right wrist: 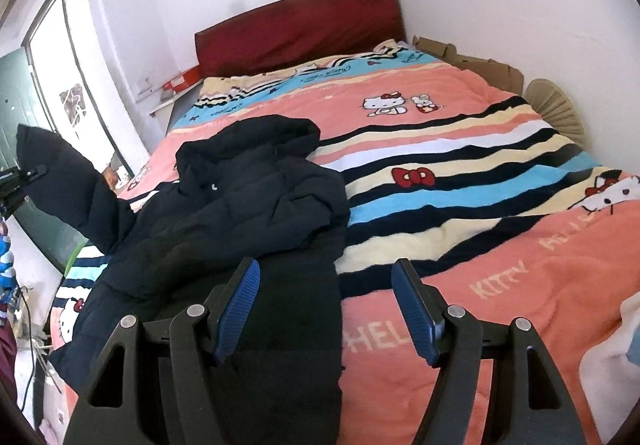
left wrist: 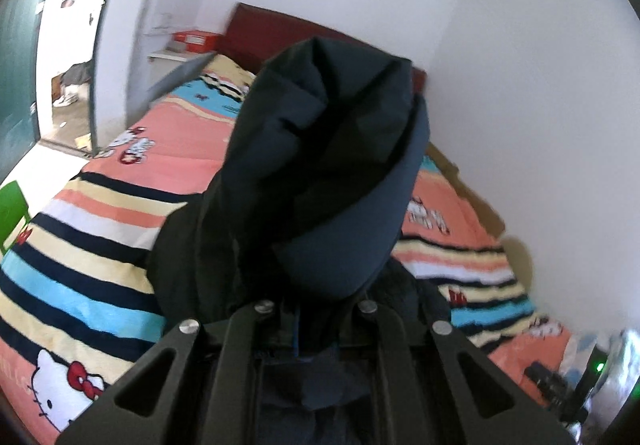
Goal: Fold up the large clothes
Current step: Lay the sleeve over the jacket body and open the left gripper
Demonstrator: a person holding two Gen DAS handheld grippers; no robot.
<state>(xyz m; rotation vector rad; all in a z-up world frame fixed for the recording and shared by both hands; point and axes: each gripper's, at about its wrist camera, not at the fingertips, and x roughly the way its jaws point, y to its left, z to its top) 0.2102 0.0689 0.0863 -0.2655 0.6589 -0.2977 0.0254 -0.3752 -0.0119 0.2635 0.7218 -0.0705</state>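
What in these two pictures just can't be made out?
- Left wrist view: the left gripper's fingertips, buried under the dark jacket sleeve it grips.
- Right wrist view: the jacket's front, crumpled over itself.
- Right wrist view: the floor clutter, cut off by the left edge.

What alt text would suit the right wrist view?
A dark navy puffer jacket lies crumpled on a bed's striped cartoon-cat blanket, one sleeve lifted at far left by the left gripper. The right gripper hovers open above the jacket's hem, holding nothing; a dark red headboard stands behind.
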